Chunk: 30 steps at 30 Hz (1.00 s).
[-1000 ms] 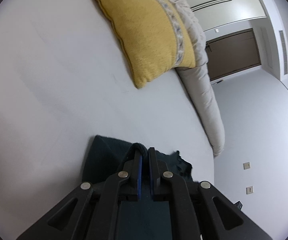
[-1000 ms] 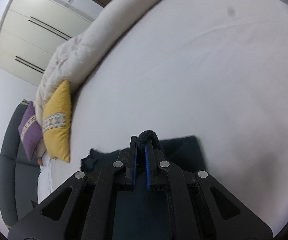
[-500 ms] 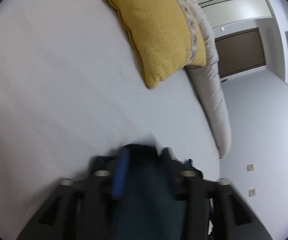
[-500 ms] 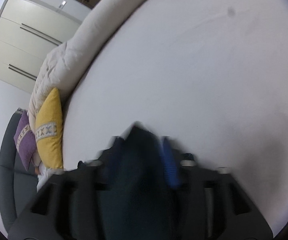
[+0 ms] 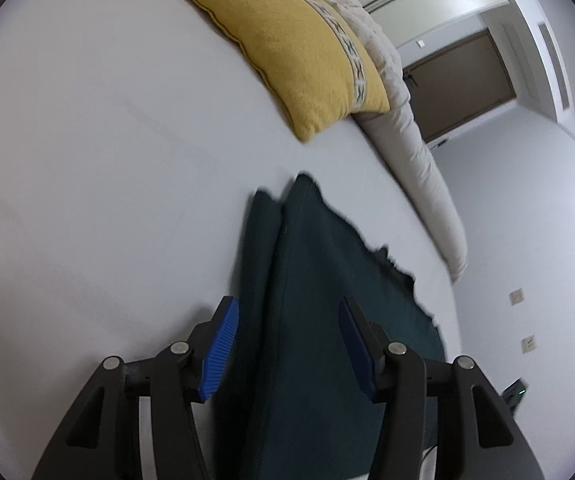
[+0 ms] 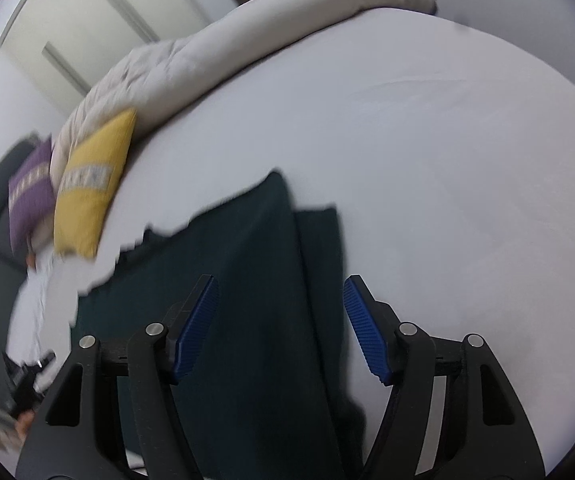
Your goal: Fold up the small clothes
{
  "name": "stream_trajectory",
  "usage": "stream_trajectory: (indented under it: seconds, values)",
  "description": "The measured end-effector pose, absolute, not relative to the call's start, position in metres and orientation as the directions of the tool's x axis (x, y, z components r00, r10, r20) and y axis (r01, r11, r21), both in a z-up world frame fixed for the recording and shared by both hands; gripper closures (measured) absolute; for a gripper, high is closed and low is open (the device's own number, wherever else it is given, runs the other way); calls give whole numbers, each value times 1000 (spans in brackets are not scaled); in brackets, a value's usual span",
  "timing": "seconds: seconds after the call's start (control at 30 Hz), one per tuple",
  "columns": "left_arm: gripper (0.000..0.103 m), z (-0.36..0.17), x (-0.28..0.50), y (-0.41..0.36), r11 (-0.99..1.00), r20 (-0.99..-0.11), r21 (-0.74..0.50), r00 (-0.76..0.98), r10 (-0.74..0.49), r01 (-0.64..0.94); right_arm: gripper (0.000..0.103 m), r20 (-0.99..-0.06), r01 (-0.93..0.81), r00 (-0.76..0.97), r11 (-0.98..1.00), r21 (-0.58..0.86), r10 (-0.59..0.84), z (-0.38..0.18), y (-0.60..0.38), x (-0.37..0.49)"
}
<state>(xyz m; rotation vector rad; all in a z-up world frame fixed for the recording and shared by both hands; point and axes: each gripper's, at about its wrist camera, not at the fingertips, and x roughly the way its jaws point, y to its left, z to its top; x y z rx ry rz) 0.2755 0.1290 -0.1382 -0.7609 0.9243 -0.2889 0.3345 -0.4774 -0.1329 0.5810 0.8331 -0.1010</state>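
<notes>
Left tool [image 5: 287, 340]: jaws parted, just opened, blue pads clear of the dark green garment [image 5: 327, 300] lying folded between them on the white bed [image 5: 87, 160]. Right tool [image 6: 279, 320]: likewise parted, just opened, gripping nothing, garment beneath.

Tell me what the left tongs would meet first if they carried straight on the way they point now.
Most likely the dark green folded cloth: it lies on the white bed sheet directly between and ahead of the open left tongs. The yellow cushion sits well beyond, though depth is hard to judge.
</notes>
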Motion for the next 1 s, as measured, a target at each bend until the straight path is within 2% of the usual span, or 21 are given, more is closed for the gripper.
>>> stream_trajectory:
  seconds: [0.07, 0.2, 0.3, 0.5, 0.63, 0.77, 1.0]
  values:
    - [49, -140, 267, 121, 736, -630, -673, 576, -521, -70, 43, -732, 272, 669, 875, 401, 127, -130, -460, 317]
    - [58, -136, 249, 106, 811, -665, -584, 590, -458, -29, 49, -745, 240, 661, 916, 321, 88, -132, -453, 267]
    - [63, -130, 235, 99, 850, -670, -527, 616, -414, -2, 57, -742, 247, 668, 923, 296, 59, -133, -457, 233]
    - [69, -124, 216, 87, 900, -680, -433, 640, -358, 44, 64, -758, 245, 650, 931, 272, 50, -146, -458, 205]
    - [77, -129, 207, 80, 914, -690, -399, 633, -350, 70, 70, -780, 223, 625, 947, 233, 45, -155, -449, 205]
    - [95, -134, 208, 85, 910, -698, -410, 625, -350, 51, 81, -776, 231, 629, 943, 240, 43, -156, -450, 202]
    - [97, -135, 205, 90, 901, -685, -430, 632, -362, 50, 97, -768, 233, 640, 951, 203, 7, -147, -449, 195]
